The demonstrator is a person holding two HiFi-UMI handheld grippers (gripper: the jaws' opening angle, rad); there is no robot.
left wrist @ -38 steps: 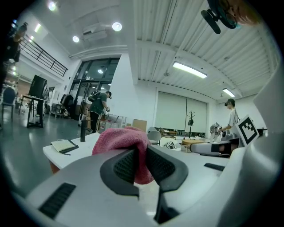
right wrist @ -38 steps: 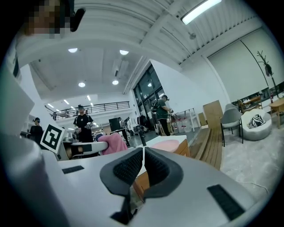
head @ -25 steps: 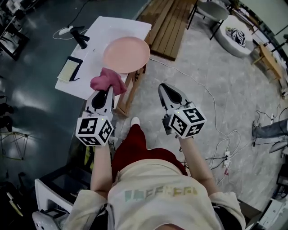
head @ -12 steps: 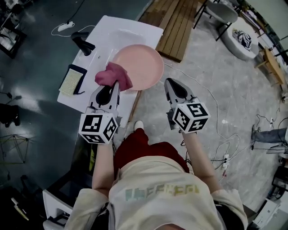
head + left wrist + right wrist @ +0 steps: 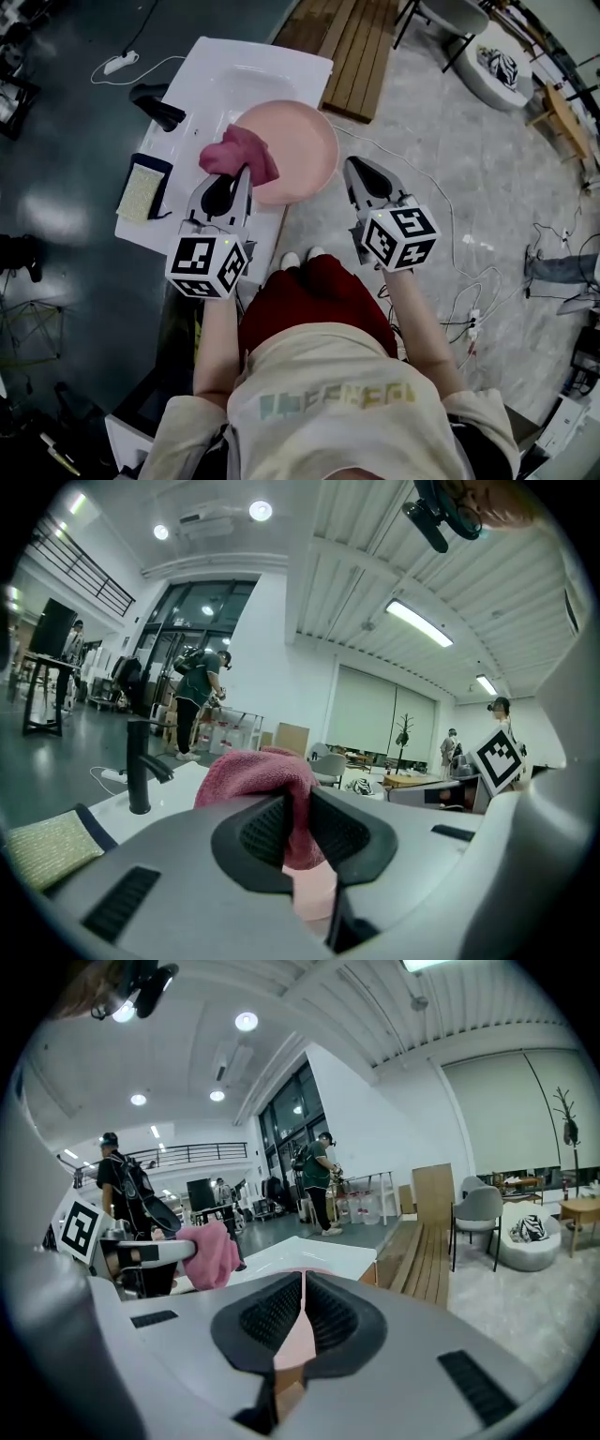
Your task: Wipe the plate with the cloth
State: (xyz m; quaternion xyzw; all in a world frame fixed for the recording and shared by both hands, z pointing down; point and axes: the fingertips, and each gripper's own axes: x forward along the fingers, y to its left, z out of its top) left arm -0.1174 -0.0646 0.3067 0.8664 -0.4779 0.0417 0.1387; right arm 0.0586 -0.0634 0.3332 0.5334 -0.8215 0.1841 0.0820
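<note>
A pink plate (image 5: 302,141) lies on the white table (image 5: 225,80), with its right side reaching past the table's edge. My left gripper (image 5: 239,174) is shut on a crumpled pink cloth (image 5: 240,152), which rests over the plate's left rim. In the left gripper view the cloth (image 5: 258,775) bulges up between the jaws of the left gripper (image 5: 298,829), with the plate (image 5: 314,892) showing below it. My right gripper (image 5: 357,170) hovers just off the plate's right edge, apart from it. In the right gripper view the right gripper (image 5: 303,1312) is shut on nothing, and the cloth (image 5: 211,1252) shows to the left.
A black faucet (image 5: 155,103) and a yellow sponge in a dark tray (image 5: 138,192) sit at the table's left. A wooden pallet (image 5: 347,47) lies beyond the table. Cables (image 5: 459,281) trail over the floor at the right. People stand far off in the hall.
Both grippers have closed in on the plate. The cloth in the left gripper has gone from the table's near edge onto the plate's left rim. The right gripper has stayed shut.
</note>
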